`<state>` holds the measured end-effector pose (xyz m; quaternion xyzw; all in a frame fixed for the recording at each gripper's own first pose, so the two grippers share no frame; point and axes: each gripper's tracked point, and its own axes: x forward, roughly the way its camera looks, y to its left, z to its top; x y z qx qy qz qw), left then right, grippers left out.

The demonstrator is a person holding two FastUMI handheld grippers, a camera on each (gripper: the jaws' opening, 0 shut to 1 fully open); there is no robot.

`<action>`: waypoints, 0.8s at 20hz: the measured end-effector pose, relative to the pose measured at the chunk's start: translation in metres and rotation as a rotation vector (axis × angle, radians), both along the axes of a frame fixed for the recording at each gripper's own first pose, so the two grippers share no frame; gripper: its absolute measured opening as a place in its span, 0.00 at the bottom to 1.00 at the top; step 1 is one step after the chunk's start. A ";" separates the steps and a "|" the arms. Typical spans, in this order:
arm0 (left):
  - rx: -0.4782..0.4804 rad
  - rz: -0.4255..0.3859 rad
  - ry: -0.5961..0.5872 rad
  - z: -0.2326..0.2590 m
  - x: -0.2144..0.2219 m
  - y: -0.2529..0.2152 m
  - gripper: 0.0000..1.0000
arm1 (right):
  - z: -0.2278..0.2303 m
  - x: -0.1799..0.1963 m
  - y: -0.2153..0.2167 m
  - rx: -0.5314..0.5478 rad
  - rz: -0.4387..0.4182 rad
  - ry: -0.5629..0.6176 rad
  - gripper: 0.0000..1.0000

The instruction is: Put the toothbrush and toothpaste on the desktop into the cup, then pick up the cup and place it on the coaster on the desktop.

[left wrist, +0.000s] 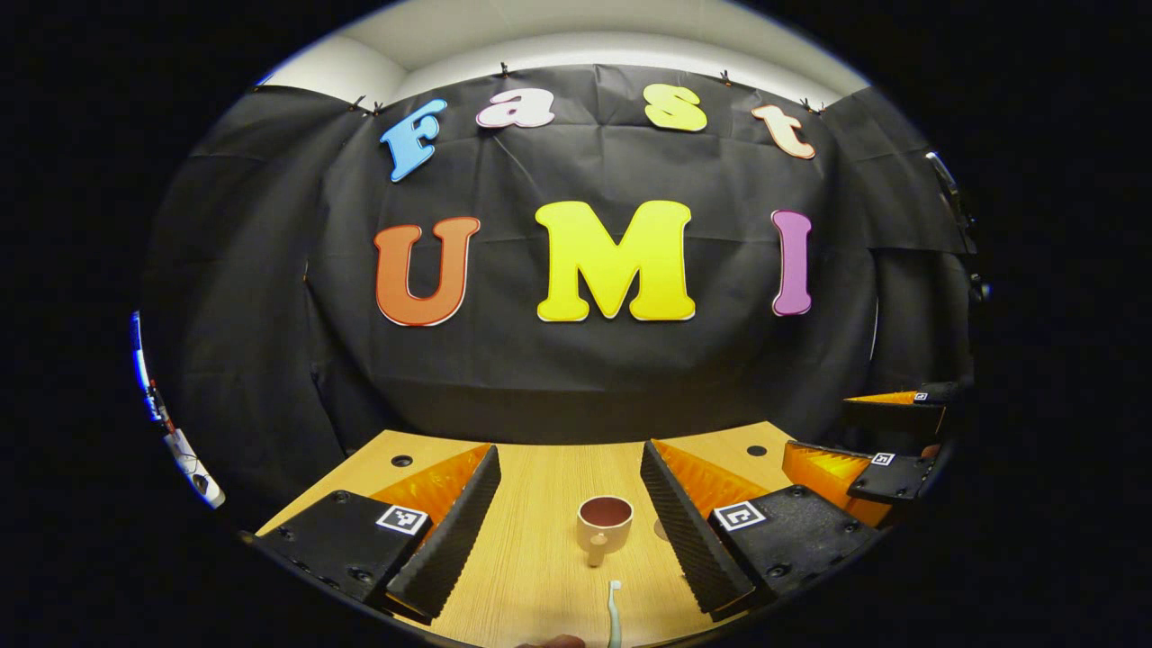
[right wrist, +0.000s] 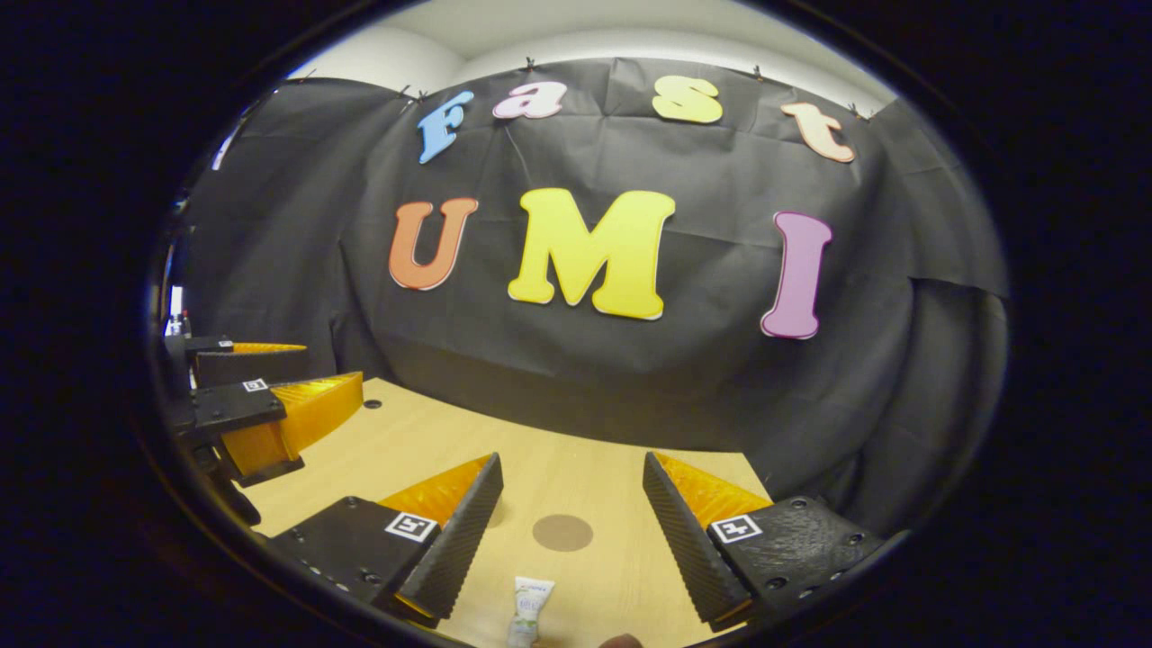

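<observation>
Hovering both grippers over the desk (left wrist: 540, 540), I have nothing in hand and no part of the task is done.

The desk is light wood, running out to the black cloth wall at the far side. My left gripper (left wrist: 571, 513) has its jaws spread wide and empty, and so does my right gripper (right wrist: 572, 522). In the left gripper view the right gripper shows at the right edge, off to the side and well apart from the things.

The cup (left wrist: 604, 526) stands upright on the desk, between my left gripper's fingers and a little beyond them, its handle turned toward me, its inside dark and apparently empty. The coaster (right wrist: 562, 532), a flat brown disc, lies bare on the desk between my right gripper's fingers. The toothbrush (left wrist: 614, 614) lies on the desk on the near side of the cup, its head pointing at the cup. The toothpaste (right wrist: 529, 605), a small white tube, lies near me in the right gripper view, on the near side of the coaster.

I judge the first step is in hand: picking up an item for the cup. Next I should lower my left gripper onto the toothbrush and close across its thin handle, low to the desk, keeping clear of the cup.
</observation>
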<state>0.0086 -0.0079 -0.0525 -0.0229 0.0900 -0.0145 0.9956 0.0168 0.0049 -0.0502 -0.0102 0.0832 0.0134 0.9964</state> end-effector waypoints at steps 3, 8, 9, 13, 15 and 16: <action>0.000 -0.021 0.050 -0.015 0.000 -0.005 0.99 | -0.018 0.001 0.001 0.003 0.005 0.062 0.94; -0.017 -0.052 0.175 -0.050 -0.004 -0.012 0.99 | -0.055 0.002 0.001 0.009 0.007 0.186 0.94; -0.021 -0.058 0.201 -0.058 -0.005 -0.015 0.99 | -0.063 0.002 0.001 0.013 0.010 0.213 0.92; -0.051 -0.084 0.336 -0.092 -0.013 -0.022 1.00 | -0.095 0.001 0.007 0.040 0.036 0.328 0.94; -0.074 -0.095 0.413 -0.111 -0.020 -0.027 1.00 | -0.111 0.002 0.010 0.040 0.049 0.386 0.95; -0.079 -0.100 0.455 -0.119 -0.024 -0.029 1.00 | -0.121 0.001 0.011 0.038 0.056 0.416 0.95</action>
